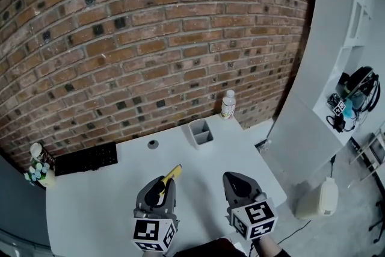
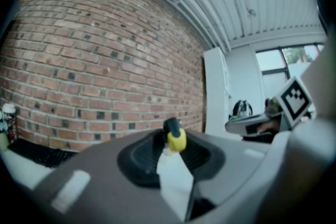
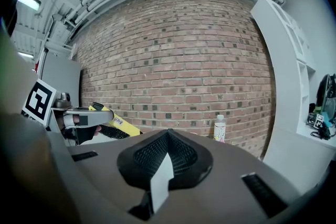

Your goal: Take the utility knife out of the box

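Observation:
The yellow and black utility knife [image 1: 171, 175] is held low over the white table [image 1: 90, 207], with my left gripper [image 1: 160, 188] shut on it and its yellow end sticking out past the jaws toward the wall. In the left gripper view the knife [image 2: 175, 137] shows end-on between the pads. From the right gripper view, the knife [image 3: 111, 119] juts out of the left gripper [image 3: 84, 117] at the left. My right gripper [image 1: 236, 185] hovers beside it on the right, shut and empty, jaws [image 3: 168, 136] meeting at the tip. The grey box [image 1: 200, 131] stands farther back.
A small bottle [image 1: 228, 105] stands by the brick wall behind the box. A black keyboard [image 1: 86, 159] and a bottle [image 1: 39, 159] lie at the table's left. A small round disc [image 1: 153, 144] sits mid-table. A white jug [image 1: 319, 198] stands on the floor to the right.

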`<state>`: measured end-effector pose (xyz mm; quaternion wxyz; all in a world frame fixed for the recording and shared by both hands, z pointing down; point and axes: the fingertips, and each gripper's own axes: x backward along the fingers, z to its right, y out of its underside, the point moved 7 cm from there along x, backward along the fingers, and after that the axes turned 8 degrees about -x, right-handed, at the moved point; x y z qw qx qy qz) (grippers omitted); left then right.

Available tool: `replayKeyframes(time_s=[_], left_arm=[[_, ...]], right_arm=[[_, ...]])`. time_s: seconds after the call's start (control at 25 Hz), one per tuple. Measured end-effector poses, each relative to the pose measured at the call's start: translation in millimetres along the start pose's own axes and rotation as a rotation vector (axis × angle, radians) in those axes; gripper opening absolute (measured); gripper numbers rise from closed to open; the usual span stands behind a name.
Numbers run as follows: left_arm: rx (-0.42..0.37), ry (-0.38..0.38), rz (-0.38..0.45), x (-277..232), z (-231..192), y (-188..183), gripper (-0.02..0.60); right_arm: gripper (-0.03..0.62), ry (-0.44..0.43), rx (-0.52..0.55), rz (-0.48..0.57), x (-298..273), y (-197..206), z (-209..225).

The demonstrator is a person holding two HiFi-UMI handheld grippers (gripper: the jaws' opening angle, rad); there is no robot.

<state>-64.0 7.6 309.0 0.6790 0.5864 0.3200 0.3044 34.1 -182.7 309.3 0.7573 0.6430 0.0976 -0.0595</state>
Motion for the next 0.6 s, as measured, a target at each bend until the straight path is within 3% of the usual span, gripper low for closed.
replayKeyframes(time_s=[0.4, 0.6], left_arm=[[0.027, 0.014, -0.011, -2, -5, 9, 0.084], [0.024, 0.018, -0.009, -8, -11, 10, 0.084]], right_arm=[[0.008, 0.009, 0.009, -0.038, -7, 0, -14], [0.008, -0.006, -0.005, -0.004, -17, 9, -9]])
